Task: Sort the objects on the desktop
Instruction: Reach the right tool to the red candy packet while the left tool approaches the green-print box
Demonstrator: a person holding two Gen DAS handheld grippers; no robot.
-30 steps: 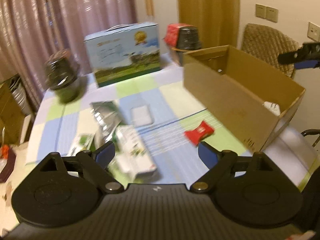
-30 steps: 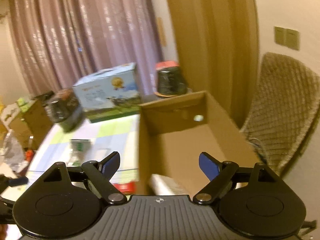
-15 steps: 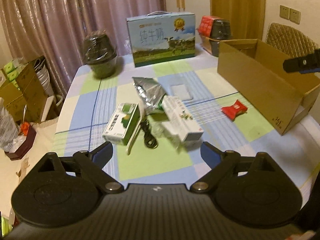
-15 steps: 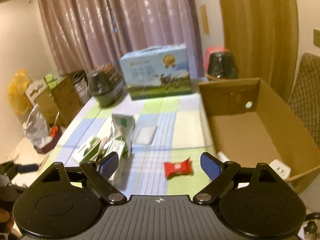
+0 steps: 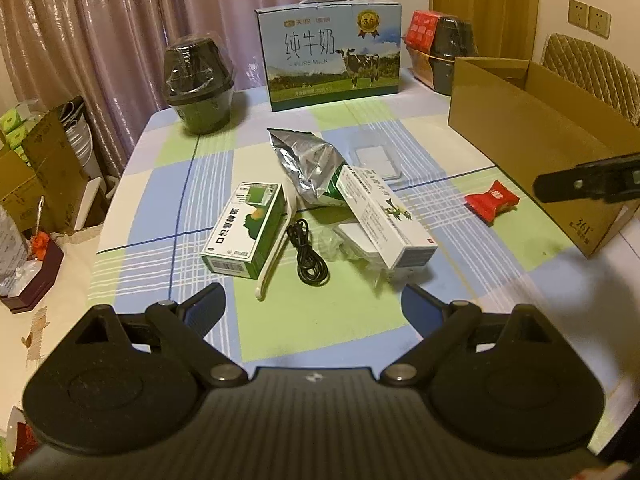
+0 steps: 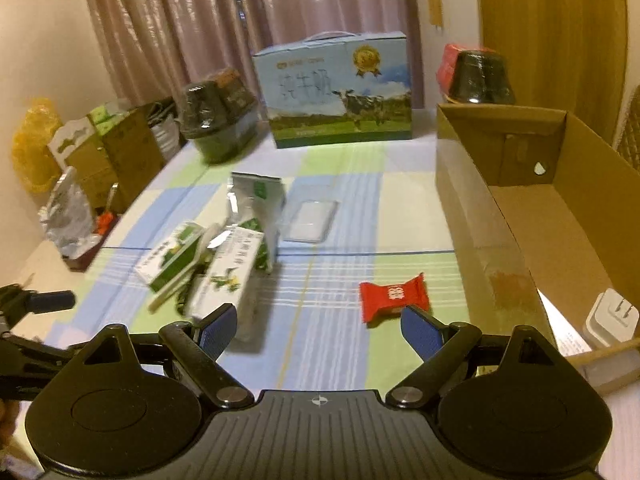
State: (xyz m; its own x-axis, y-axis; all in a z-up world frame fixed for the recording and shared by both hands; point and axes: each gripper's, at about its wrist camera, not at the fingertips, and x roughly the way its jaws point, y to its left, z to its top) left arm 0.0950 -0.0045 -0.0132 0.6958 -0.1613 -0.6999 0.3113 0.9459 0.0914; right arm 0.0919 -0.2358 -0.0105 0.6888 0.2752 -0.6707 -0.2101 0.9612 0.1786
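The tabletop (image 5: 168, 216), under a checked cloth, carries everything to be sorted. Along its right edge stands the open carton (image 6: 560, 216), stiff cardboard, with a white plug (image 6: 610, 316) already lying in its near corner; it looks like the place the loose things go.

In the middle lies a small heap. The foil bag (image 5: 308, 168) is crinkled and soft and would likely slip or crumple, so it is best pinched at a flat folded edge. The white box (image 5: 384, 216) leans on it, and the green box (image 5: 244, 236) lies flat just beside; both look light and rigid, easy to take across their narrow sides. Between them lie a white stick (image 5: 276, 248) and a coiled black cable (image 5: 308, 256), limp and best taken at the bundle. A clear flat case (image 5: 376, 160) lies behind the heap, thin and probably hard to lift.

The red sweet (image 6: 394, 296) lies apart, near the carton wall: small, light, squashy, best taken across its middle.

The left claw (image 5: 314, 304) and right claw (image 6: 318, 328) both hang released and empty above the tabletop, the right one nearest the sweet.
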